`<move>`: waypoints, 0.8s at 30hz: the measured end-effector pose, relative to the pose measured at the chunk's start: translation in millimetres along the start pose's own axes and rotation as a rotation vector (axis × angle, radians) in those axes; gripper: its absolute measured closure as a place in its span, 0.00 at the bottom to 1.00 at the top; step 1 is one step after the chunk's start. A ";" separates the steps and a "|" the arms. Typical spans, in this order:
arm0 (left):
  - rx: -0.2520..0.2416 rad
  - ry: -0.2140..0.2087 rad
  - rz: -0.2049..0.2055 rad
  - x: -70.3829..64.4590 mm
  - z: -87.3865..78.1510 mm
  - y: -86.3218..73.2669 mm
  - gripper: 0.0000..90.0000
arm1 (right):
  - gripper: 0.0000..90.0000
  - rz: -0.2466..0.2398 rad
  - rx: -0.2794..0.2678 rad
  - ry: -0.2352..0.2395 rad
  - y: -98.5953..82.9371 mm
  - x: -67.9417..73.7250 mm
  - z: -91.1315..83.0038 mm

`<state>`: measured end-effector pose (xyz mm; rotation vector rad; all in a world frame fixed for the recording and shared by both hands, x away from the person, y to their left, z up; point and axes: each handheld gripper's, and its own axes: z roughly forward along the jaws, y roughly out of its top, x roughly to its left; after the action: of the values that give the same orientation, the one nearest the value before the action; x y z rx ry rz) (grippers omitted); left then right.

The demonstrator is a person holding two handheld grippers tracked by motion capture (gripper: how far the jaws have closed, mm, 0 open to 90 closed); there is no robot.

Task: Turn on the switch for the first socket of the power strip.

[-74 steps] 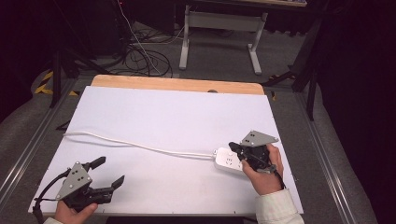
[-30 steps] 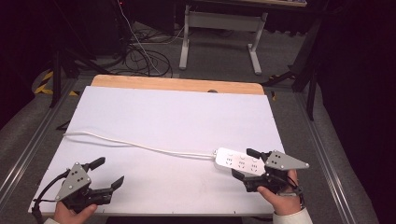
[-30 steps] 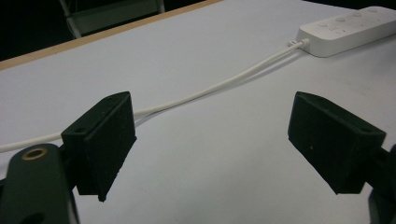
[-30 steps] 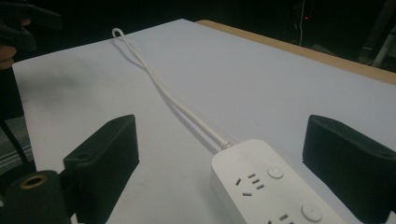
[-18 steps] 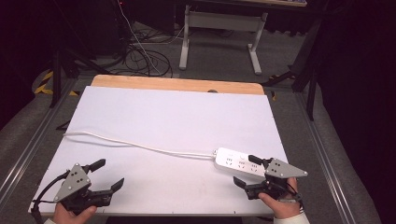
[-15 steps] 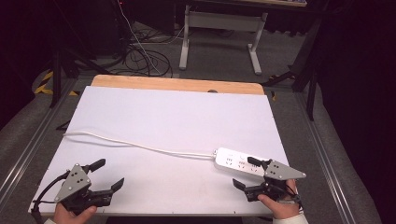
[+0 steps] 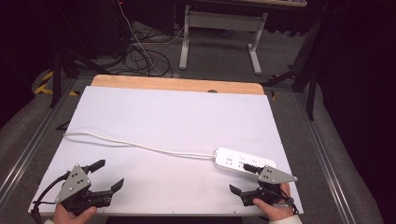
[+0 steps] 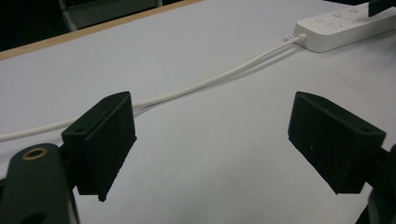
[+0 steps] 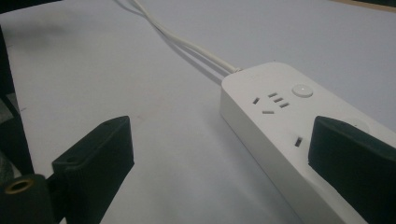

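Note:
A white power strip point(image 7: 243, 162) lies flat on the white table point(image 7: 177, 121) at the near right. Its white cable point(image 7: 140, 145) runs left across the table. My right gripper point(image 7: 242, 178) is open at the near edge, just in front of the strip. In the right gripper view the strip point(image 9: 280, 121) lies close ahead; the right gripper point(image 9: 219, 158) holds nothing, and one jaw overlaps the strip's near end. My left gripper point(image 7: 107, 175) stands open at the near left. In the left gripper view the left gripper point(image 8: 210, 140) faces the cable point(image 8: 210, 81) and the strip point(image 8: 345, 28) farther off.
The table has a wooden far edge point(image 7: 177, 84) and metal rails along both sides. Beyond it, on the floor, lie tangled cables point(image 7: 140, 56) and a desk frame point(image 7: 219, 23). A person's hands hold both grippers at the bottom.
My right gripper has drawn back from the power strip toward the near edge and turned to point left. The strip, the cable and the left gripper stay put.

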<state>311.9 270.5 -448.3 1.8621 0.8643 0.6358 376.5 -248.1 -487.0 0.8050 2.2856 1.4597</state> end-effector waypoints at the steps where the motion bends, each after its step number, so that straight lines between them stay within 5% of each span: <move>1: 0.002 -0.003 -0.006 -0.5 1.2 -0.1 0.17 | 0.09 -0.002 0.002 0.002 -0.4 0.4 1.1; 24: -0.023 0.013 0.003 2.0 2.1 -0.6 0.17 | 0.13 -0.047 -0.028 -0.047 5.5 -0.9 -4.8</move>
<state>314.5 271.1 -449.6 1.8411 0.8591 0.6577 376.3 -250.3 -480.0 0.7646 2.2293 1.4345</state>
